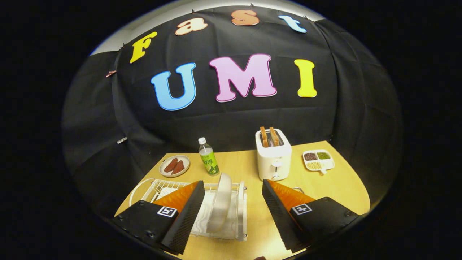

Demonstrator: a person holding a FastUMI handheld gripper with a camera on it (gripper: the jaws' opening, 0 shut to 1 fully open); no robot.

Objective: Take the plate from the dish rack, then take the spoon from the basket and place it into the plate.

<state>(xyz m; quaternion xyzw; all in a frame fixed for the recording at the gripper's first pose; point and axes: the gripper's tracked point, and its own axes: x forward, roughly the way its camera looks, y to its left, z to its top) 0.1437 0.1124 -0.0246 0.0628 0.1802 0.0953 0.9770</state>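
A white plate (220, 203) stands on edge in the white wire dish rack (240, 213) on the wooden table. My gripper (232, 196) hovers above the rack's near side, open wide, with nothing between its fingers. The plate stands between the two fingers, closer to the left one, and touches neither. The left finger (187, 213) overlaps the left half of the rack and hides what lies there. A thin bit of metal (298, 189) peeks out behind the right finger; I cannot tell whether it belongs to the basket.
Beyond the rack stand a green-labelled bottle (208, 157), a white toaster (273, 156) with two slices in it, a small dish (174, 165) with brown pieces at the left, and a sectioned tray (318, 160) of grains at the right.
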